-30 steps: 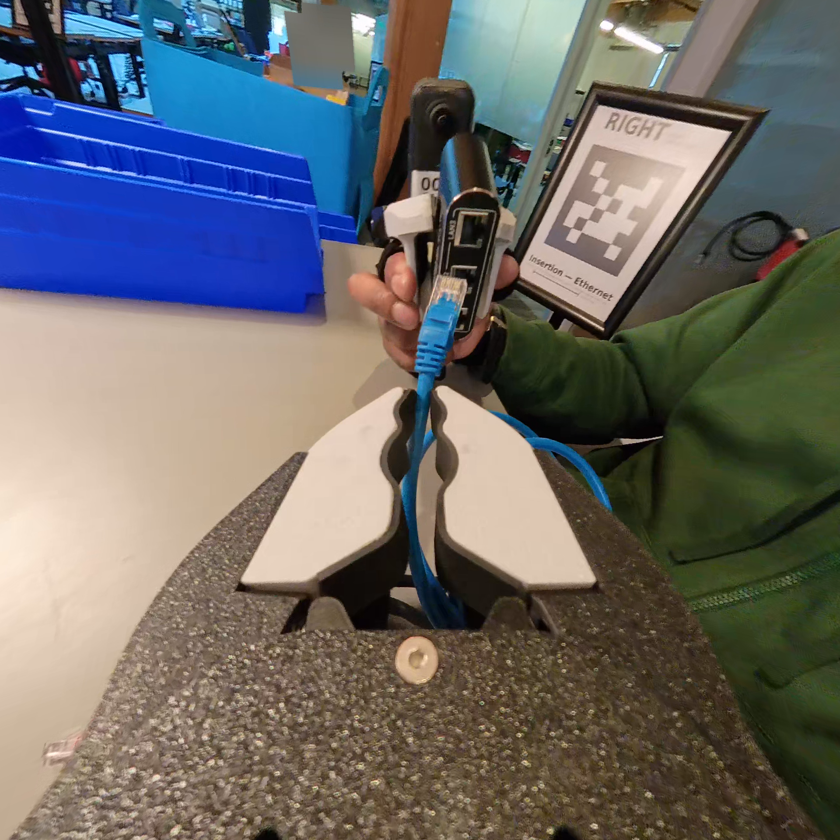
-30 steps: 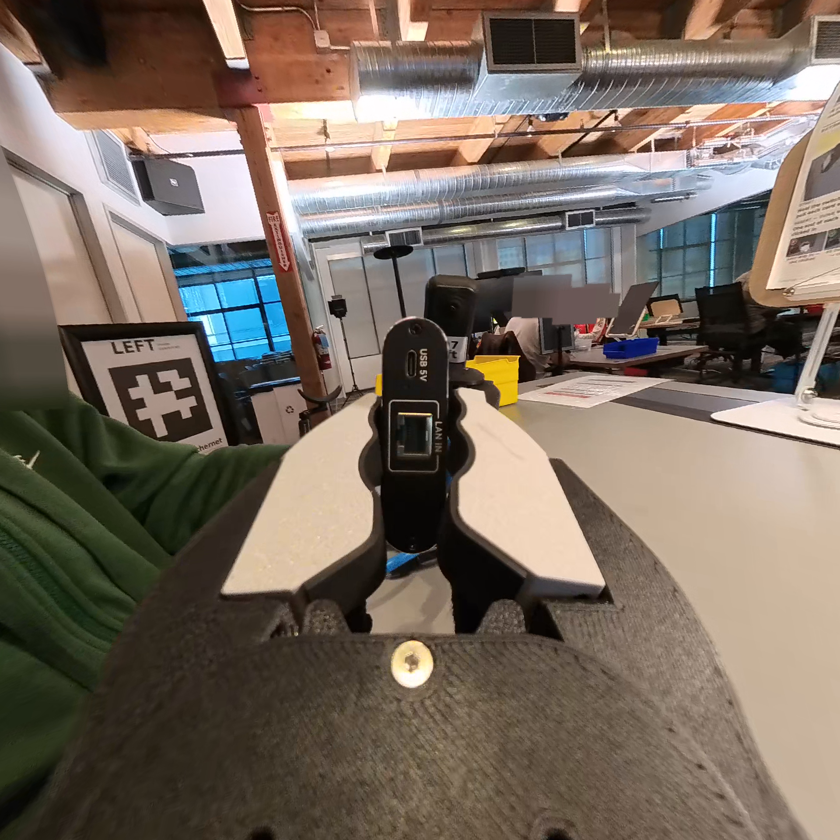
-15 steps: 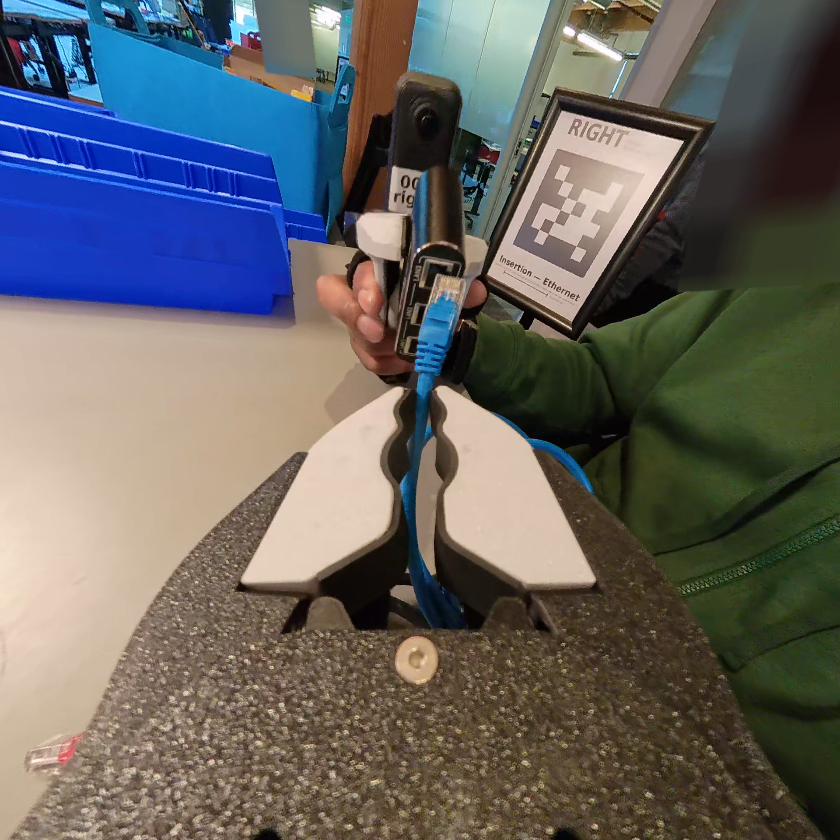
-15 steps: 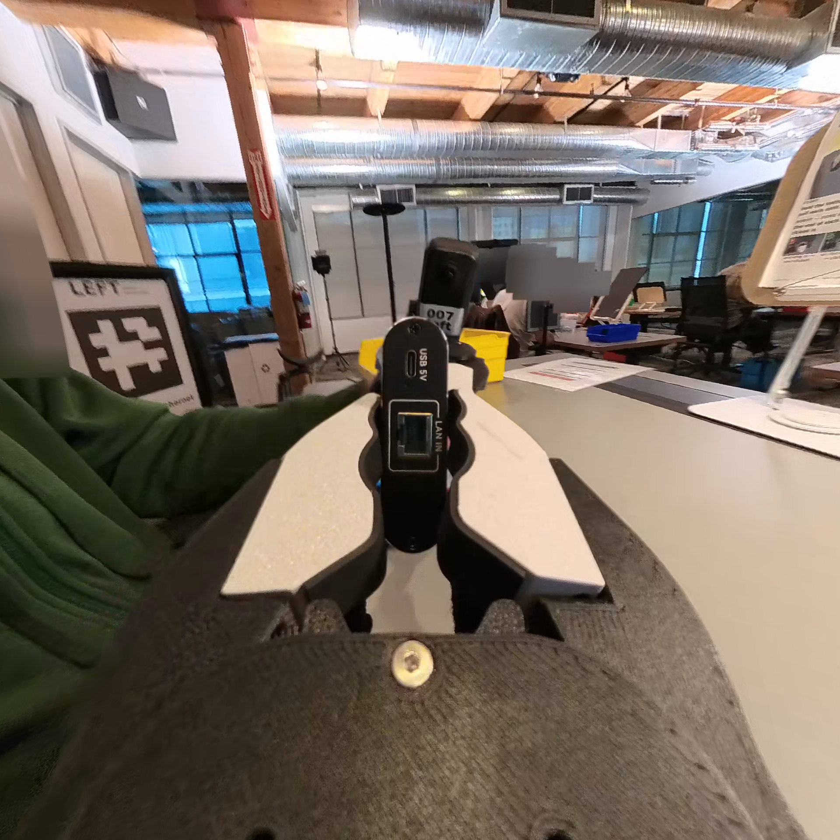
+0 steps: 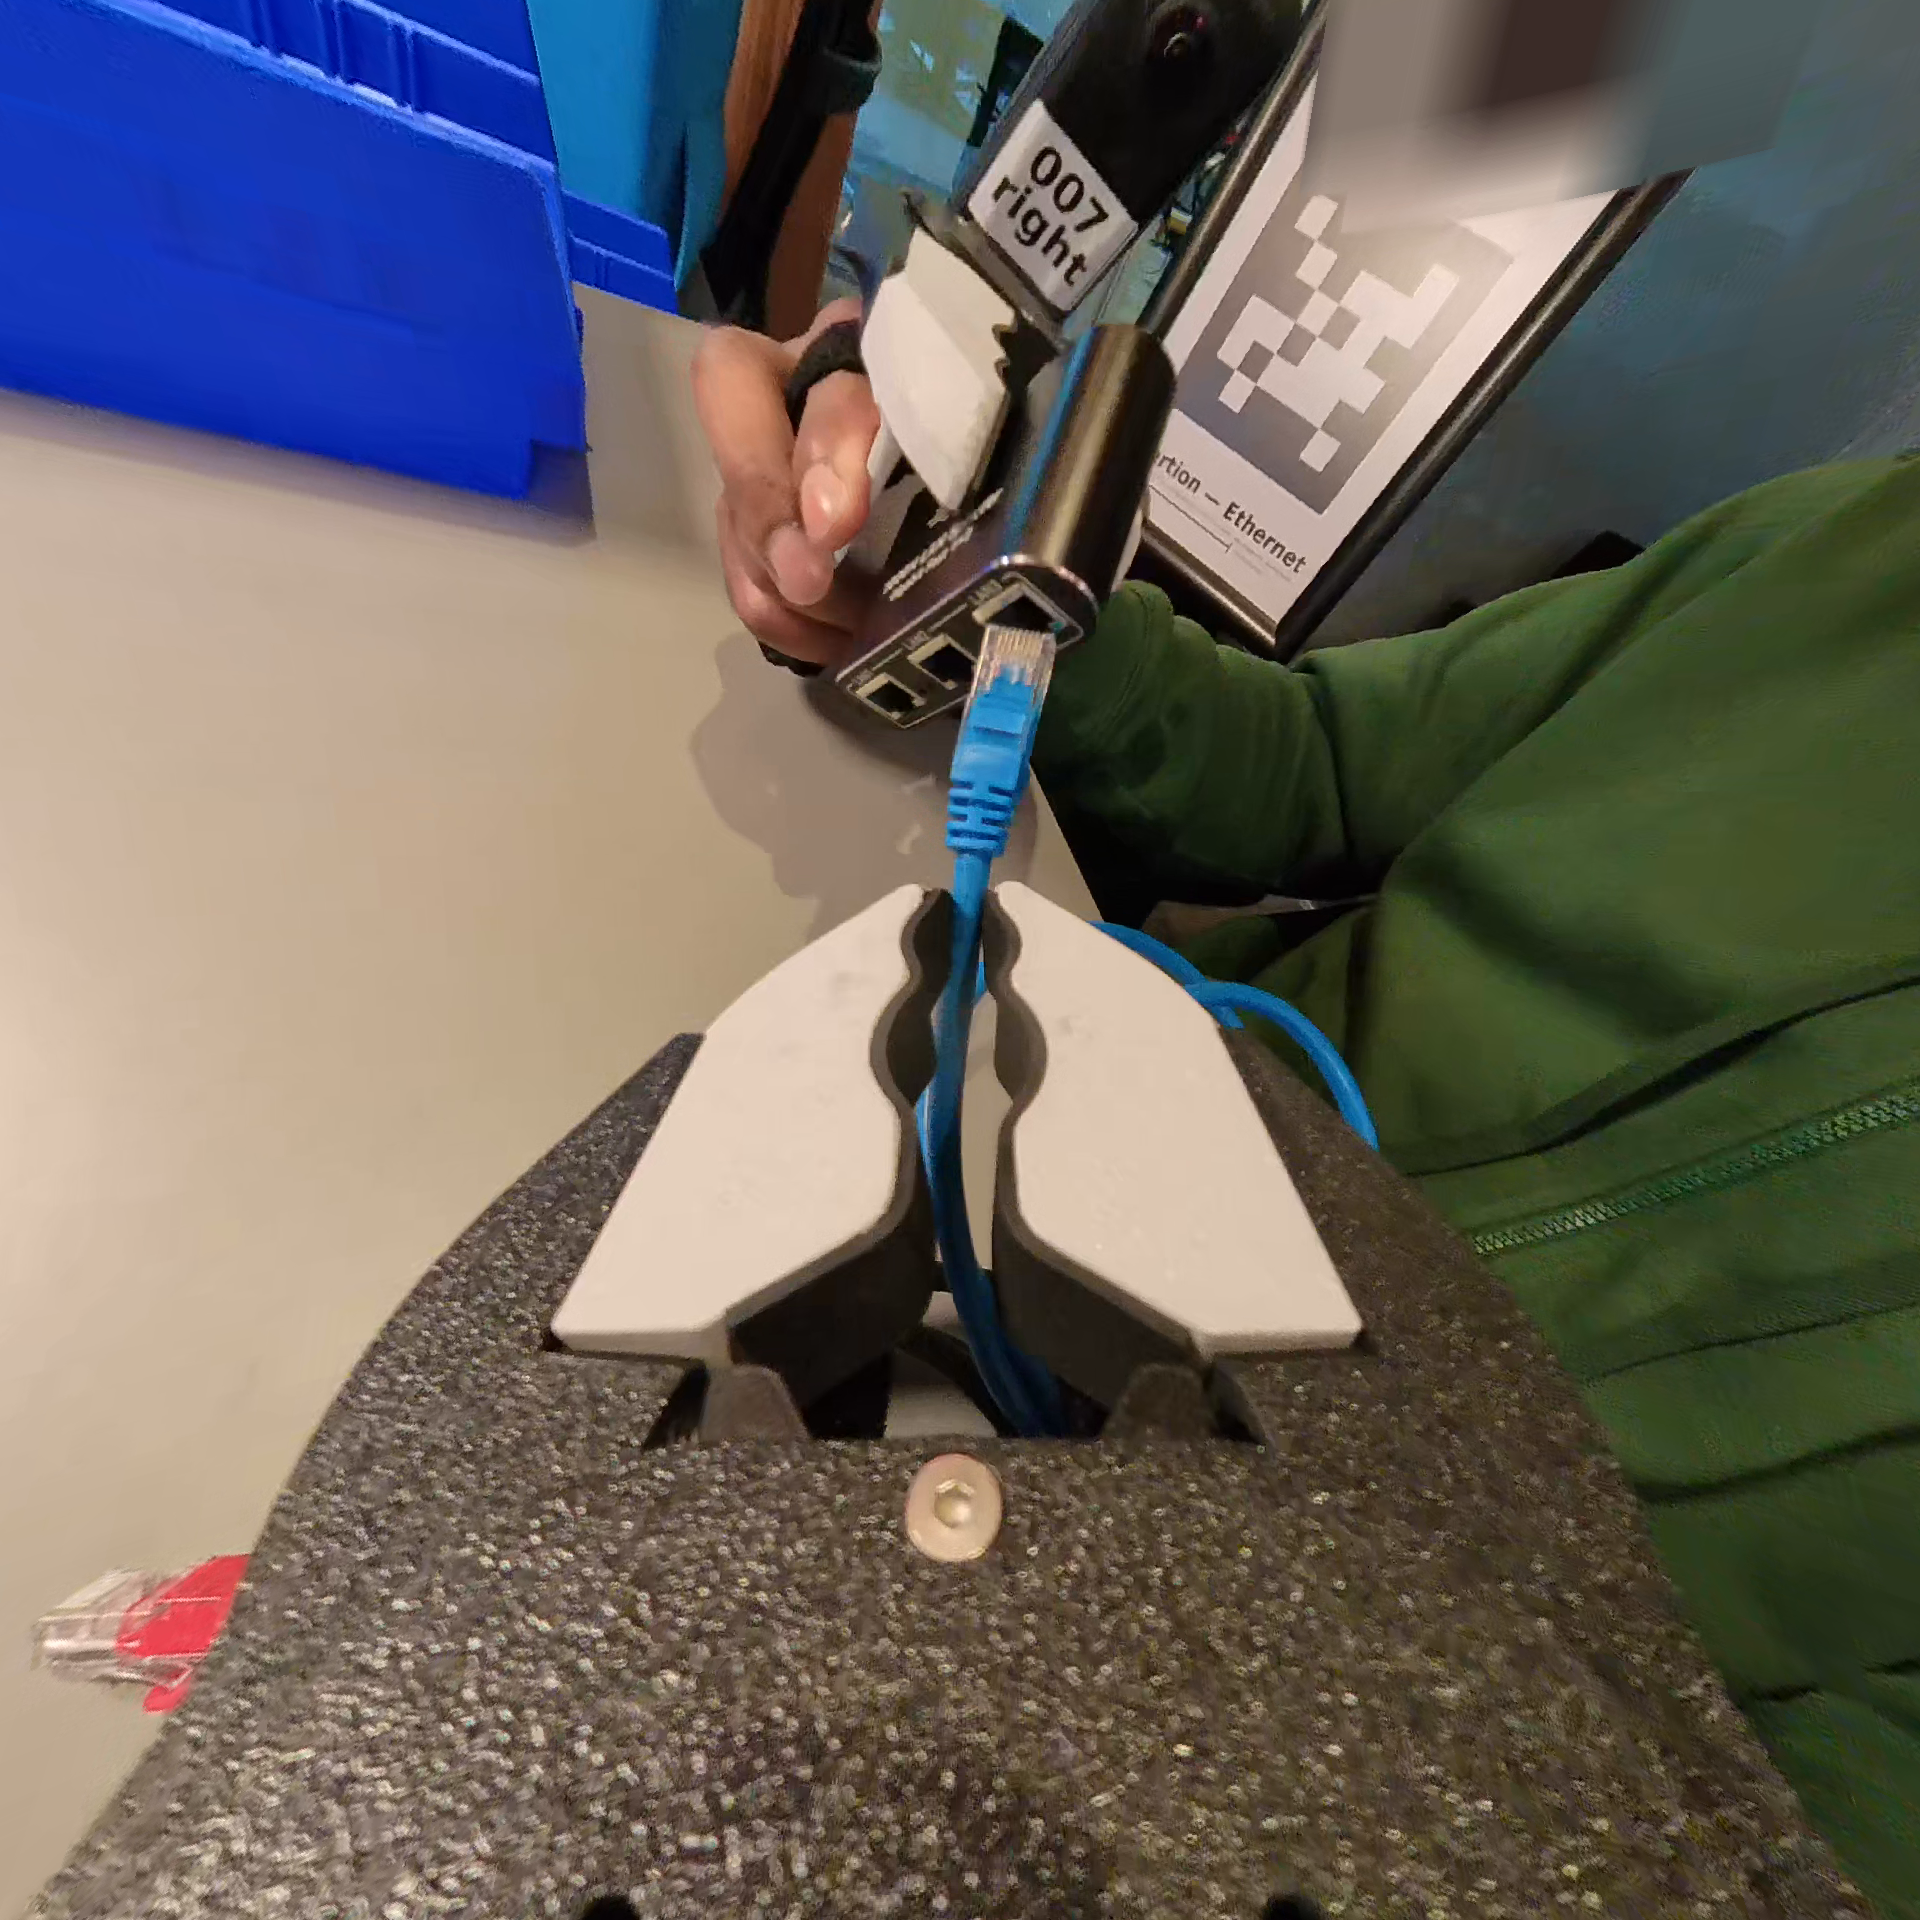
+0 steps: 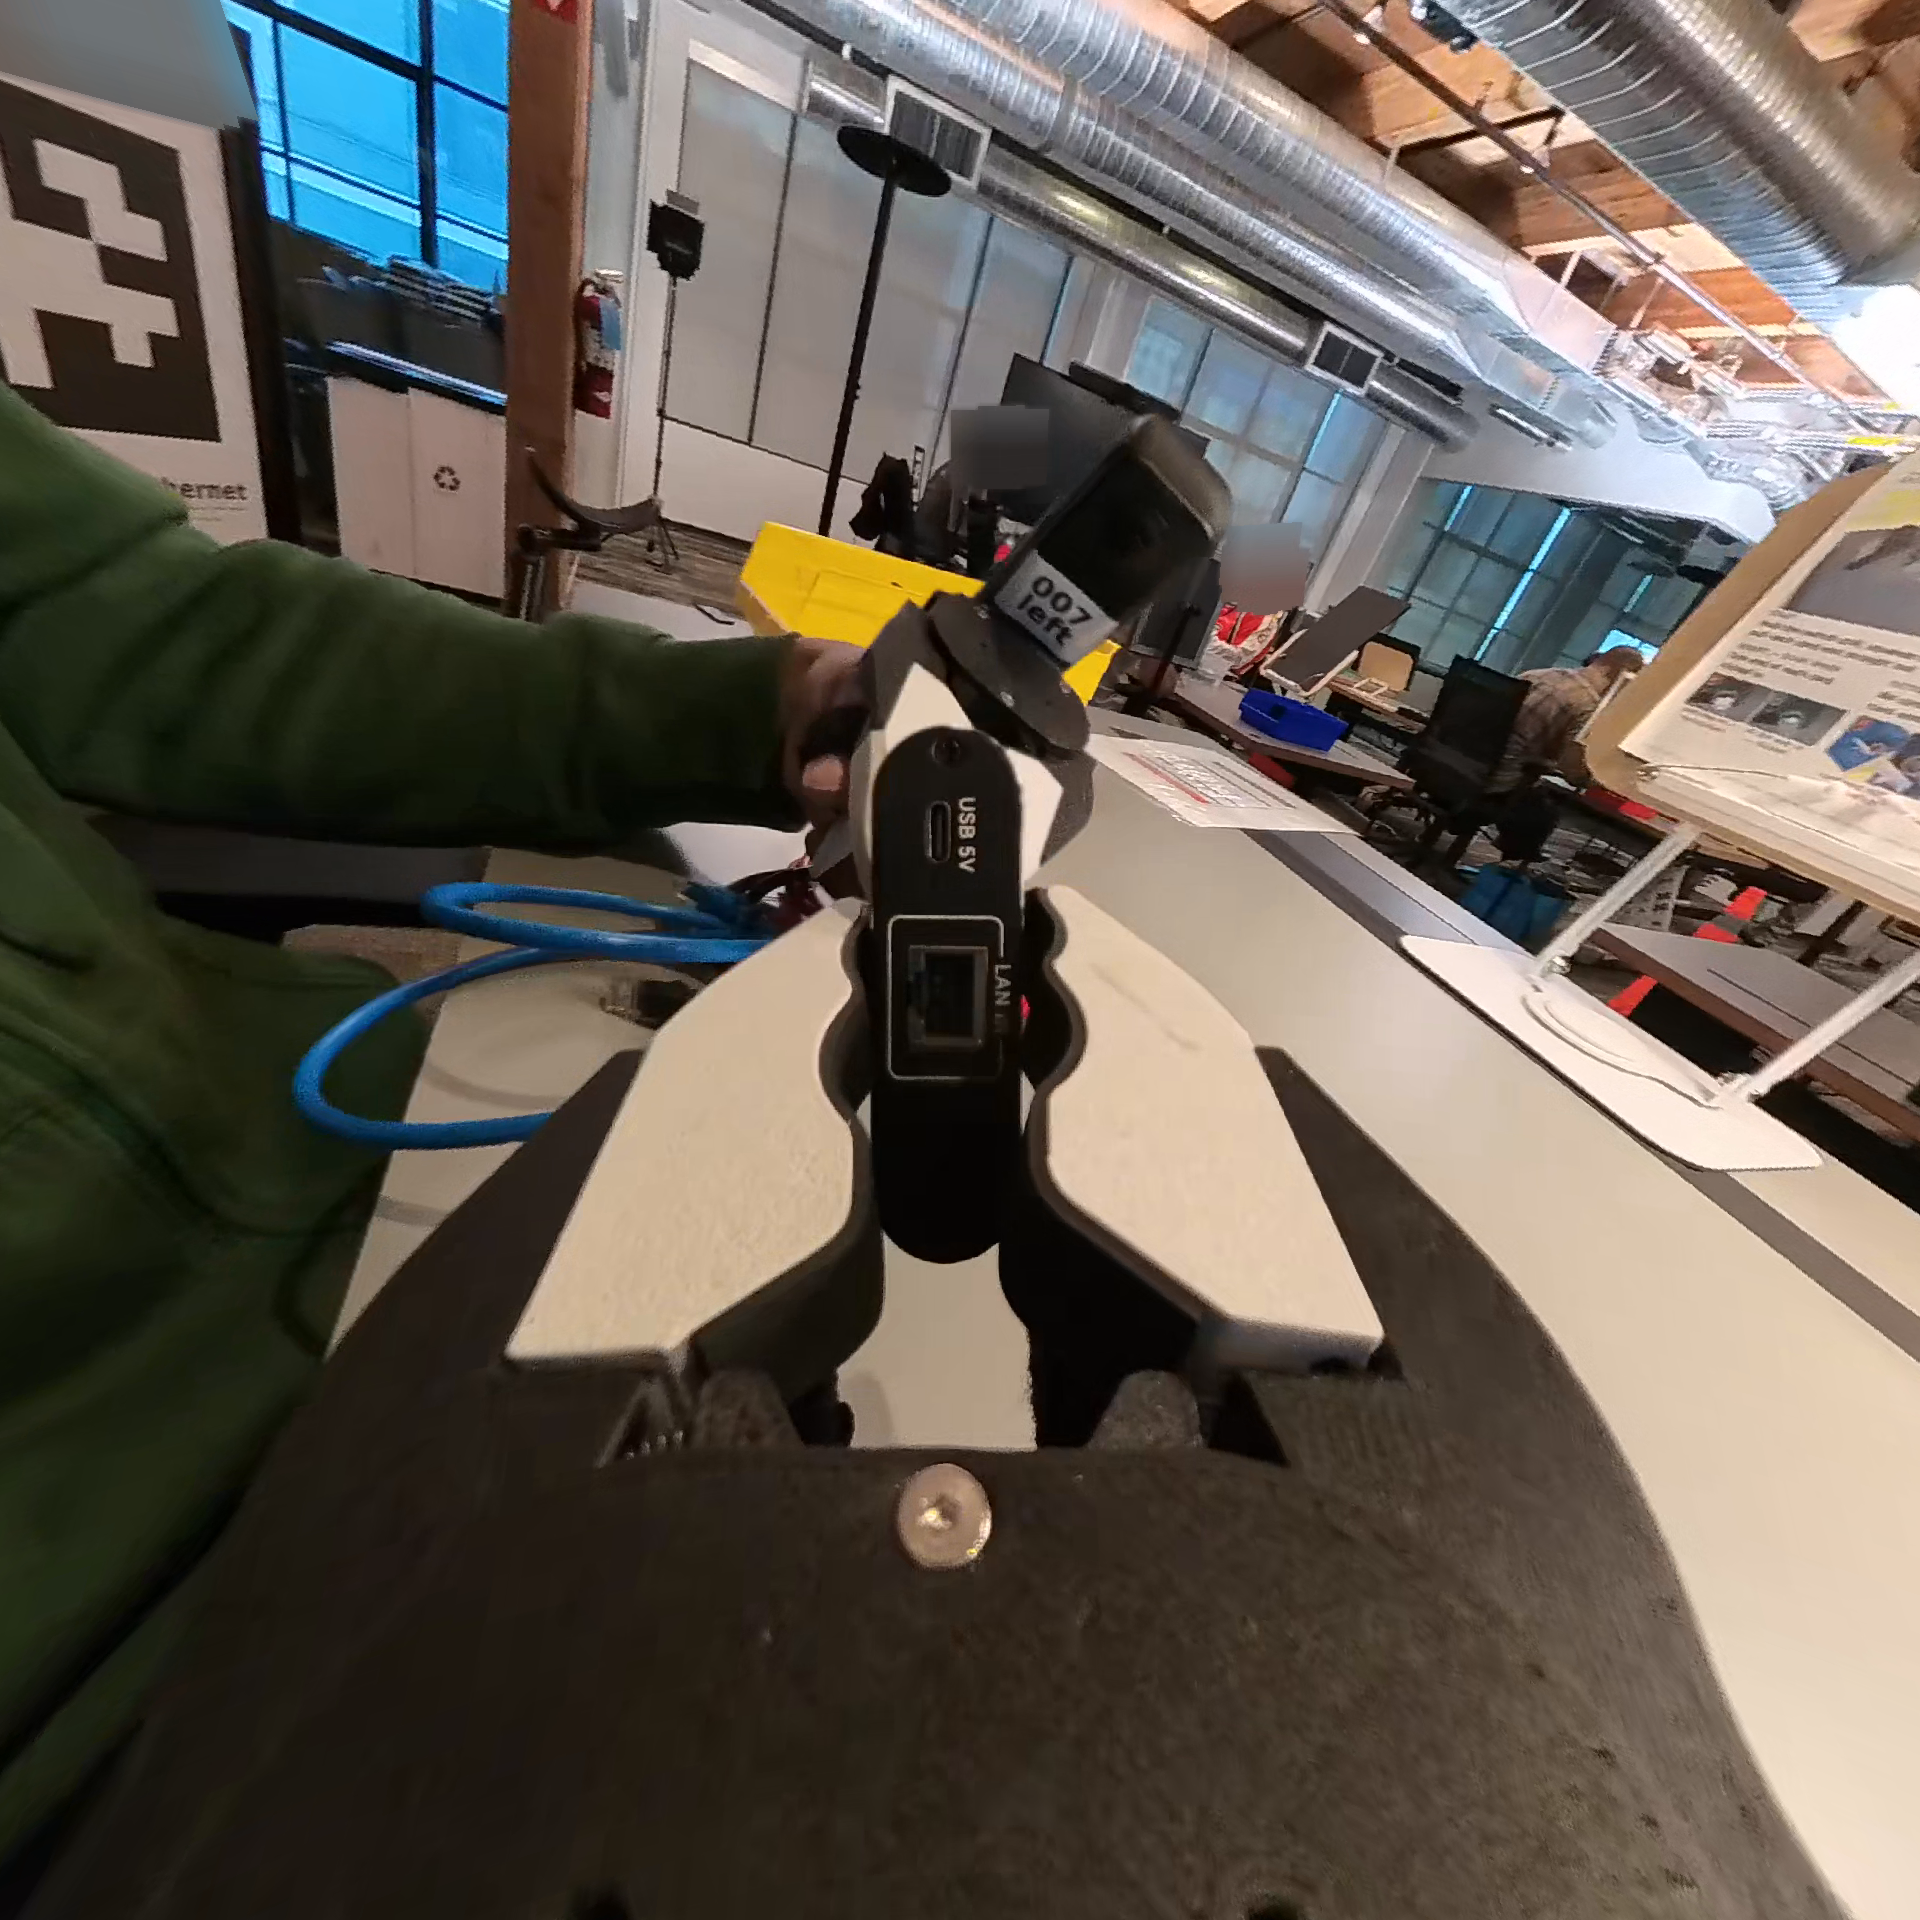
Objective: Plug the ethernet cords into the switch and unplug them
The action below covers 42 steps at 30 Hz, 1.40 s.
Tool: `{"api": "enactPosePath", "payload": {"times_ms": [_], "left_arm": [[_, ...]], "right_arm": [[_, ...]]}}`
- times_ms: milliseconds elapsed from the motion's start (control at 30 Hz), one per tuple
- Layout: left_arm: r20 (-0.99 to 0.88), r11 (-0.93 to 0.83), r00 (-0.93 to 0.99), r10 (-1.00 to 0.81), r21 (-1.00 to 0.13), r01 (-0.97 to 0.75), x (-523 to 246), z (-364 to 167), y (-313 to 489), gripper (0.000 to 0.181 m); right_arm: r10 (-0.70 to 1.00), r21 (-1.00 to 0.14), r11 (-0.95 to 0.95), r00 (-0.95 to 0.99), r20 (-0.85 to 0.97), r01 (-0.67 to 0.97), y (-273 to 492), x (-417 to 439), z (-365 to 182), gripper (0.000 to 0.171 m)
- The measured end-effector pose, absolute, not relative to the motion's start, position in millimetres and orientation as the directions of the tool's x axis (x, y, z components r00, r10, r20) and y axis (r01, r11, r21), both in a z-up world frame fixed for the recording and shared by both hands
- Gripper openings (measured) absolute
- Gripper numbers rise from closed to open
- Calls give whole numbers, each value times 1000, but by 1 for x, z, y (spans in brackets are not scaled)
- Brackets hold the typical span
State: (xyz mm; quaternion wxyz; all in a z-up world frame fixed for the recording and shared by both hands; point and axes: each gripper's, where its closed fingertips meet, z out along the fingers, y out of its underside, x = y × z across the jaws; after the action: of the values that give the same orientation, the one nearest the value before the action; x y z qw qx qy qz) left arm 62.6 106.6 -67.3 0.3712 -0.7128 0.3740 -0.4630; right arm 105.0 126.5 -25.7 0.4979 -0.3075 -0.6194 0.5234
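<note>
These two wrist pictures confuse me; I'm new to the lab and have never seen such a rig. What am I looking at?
No robot here: a person in a green jacket holds a hand-held gripper in each hand, and each carries a camera looking along its two grey fingers.

In the left wrist view, the left hand-held gripper is shut on a blue ethernet cord, whose clear plug sits at an end port of the small black switch.

In the right wrist view, the right hand-held gripper is shut on that switch, seen from its other end.

On the grey table lie a red-booted plug and blue bins.
</note>
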Motion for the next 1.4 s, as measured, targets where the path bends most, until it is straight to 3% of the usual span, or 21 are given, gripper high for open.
{"api": "enactPosePath", "payload": {"times_ms": [233,433,467,600,733,1000,1133,1267,1400], "left_arm": [[377,-469,347,-859,-851,-235,56,-81,112,7],[175,-454,581,-795,-807,-377,34,-113,140,13],[132,-429,602,-787,-819,-381,32,-110,145,24],[-51,-221,589,-807,-898,-381,38,-81,148,32],[-167,-43,497,-851,-923,-383,60,-61,134,38],[-106,-10,451,-886,-969,-248,84,-48,129,44],[-54,-20,424,-904,-986,-168,88,-40,125,29],[-50,-57,450,-891,-974,-221,82,-47,131,28],[-176,-54,519,-837,-916,-398,72,-65,143,27]], "right_arm": [[903,-954,293,-310,298,-65,129,99,-40,26],[927,-950,306,-244,285,54,141,87,-56,25],[932,-951,303,-228,281,68,143,85,-57,25],[950,-968,250,-205,237,38,142,79,-49,25],[963,-985,144,-214,161,-91,132,77,-25,26],[962,-964,-78,-272,-7,-254,117,66,4,26],[969,-965,-63,-246,2,-256,116,61,2,26],[982,-976,-13,-188,29,-215,123,58,-5,26],[984,-985,127,-111,140,-113,134,59,-21,33]]}}
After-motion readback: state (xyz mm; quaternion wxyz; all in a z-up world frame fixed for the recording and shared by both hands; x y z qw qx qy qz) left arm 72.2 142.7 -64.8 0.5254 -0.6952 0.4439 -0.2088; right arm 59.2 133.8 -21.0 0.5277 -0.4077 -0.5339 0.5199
